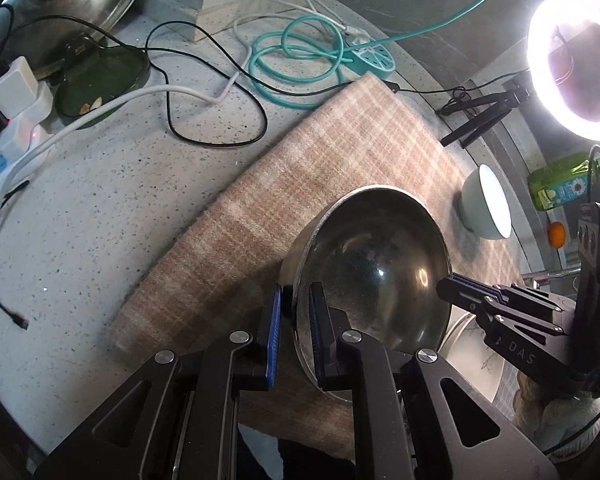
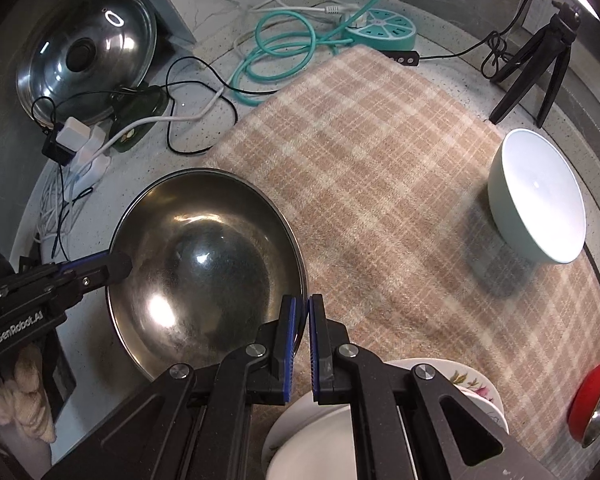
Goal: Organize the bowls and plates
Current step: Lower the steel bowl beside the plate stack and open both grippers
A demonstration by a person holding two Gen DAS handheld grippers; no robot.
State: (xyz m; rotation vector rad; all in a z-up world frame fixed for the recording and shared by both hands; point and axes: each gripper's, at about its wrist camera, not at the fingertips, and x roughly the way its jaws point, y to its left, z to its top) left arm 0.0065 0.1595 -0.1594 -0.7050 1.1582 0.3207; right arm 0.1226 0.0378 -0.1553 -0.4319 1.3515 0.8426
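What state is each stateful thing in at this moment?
Left gripper: shut on the steel bowl's rim.
Right gripper: shut on the opposite rim.
Steel bowl: empty, upright, held from both sides.
Pale green bowl: empty, upright on the plaid cloth.
Ring light: on.

Left gripper [image 1: 294,300] pointing steeply down, jaws closed on the near rim of the steel bowl [image 1: 380,264]. Right gripper [image 2: 302,308] also pointing steeply down, jaws pinched tight on the opposite rim. Gloved hand [image 2: 28,396] behind the left gripper
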